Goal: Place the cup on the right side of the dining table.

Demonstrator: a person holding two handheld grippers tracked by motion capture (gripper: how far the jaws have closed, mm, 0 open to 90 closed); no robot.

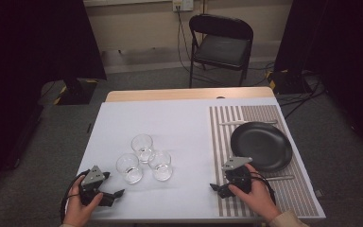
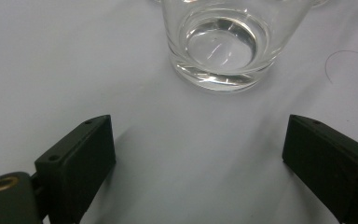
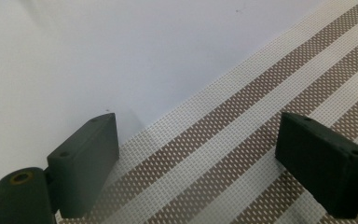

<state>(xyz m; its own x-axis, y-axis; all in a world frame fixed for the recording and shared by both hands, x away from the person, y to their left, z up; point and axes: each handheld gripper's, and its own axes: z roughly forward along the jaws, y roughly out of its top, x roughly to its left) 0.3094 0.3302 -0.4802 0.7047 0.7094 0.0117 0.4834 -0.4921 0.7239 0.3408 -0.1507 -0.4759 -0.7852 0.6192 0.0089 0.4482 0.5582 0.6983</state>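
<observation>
White table [image 1: 179, 118], striped placemat [image 1: 222, 123], folding chair [image 1: 221, 45] behind

A staged recording room rather than a home is suggested: a table [image 1: 170, 118] covered in white is set with a striped placemat [image 1: 260, 189], black plate [image 1: 261, 145] and glasses [image 1: 142, 146], flanked by black curtains [image 1: 33, 38], with a folding chair [image 1: 221, 45], floor cables [image 1: 293, 97] and a wall socket [image 1: 183, 4] behind.
</observation>
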